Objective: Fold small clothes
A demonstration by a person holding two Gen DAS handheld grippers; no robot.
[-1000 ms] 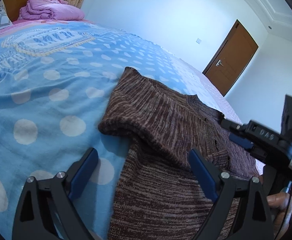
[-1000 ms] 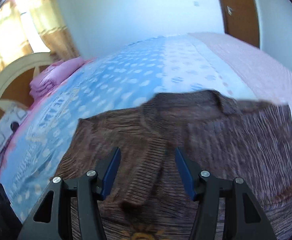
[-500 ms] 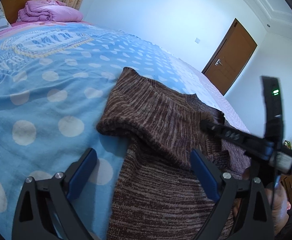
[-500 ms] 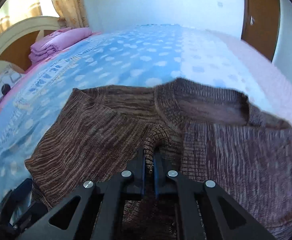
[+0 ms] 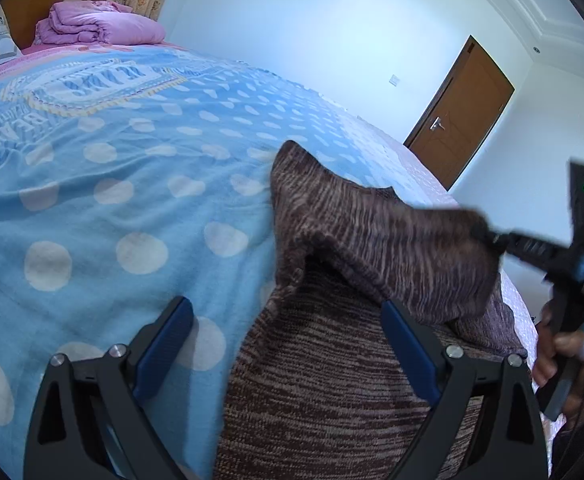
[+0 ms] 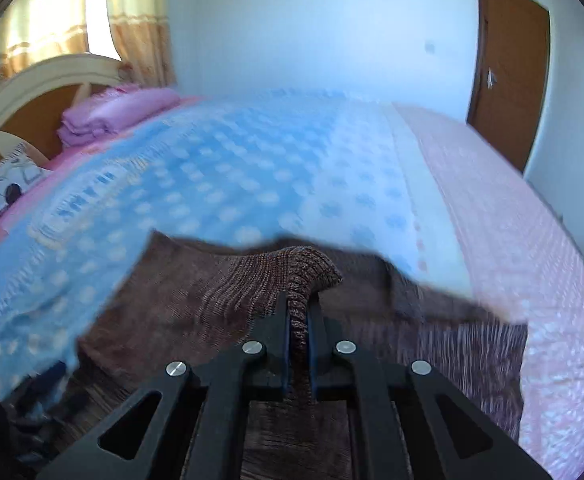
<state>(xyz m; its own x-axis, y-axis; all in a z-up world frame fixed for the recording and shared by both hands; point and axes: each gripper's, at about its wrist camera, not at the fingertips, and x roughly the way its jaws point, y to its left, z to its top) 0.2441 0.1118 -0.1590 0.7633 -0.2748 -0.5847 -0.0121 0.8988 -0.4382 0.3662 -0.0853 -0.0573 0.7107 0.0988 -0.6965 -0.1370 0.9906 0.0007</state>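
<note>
Bed's polka-dot blanket (image 5: 132, 200) is carrying a soft, floppy brown sweater (image 6: 196, 308).
Right tongs (image 6: 299, 316) are pinching its ribbed edge, jaws easing; left tongs (image 5: 288, 344) are hanging open.

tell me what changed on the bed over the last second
The right gripper, open a second ago, closed on a fold of the brown knit sweater and lifted it off the blue dotted blanket; its jaws are now easing slightly open, cloth between them. The left gripper stayed open and in place.
</note>
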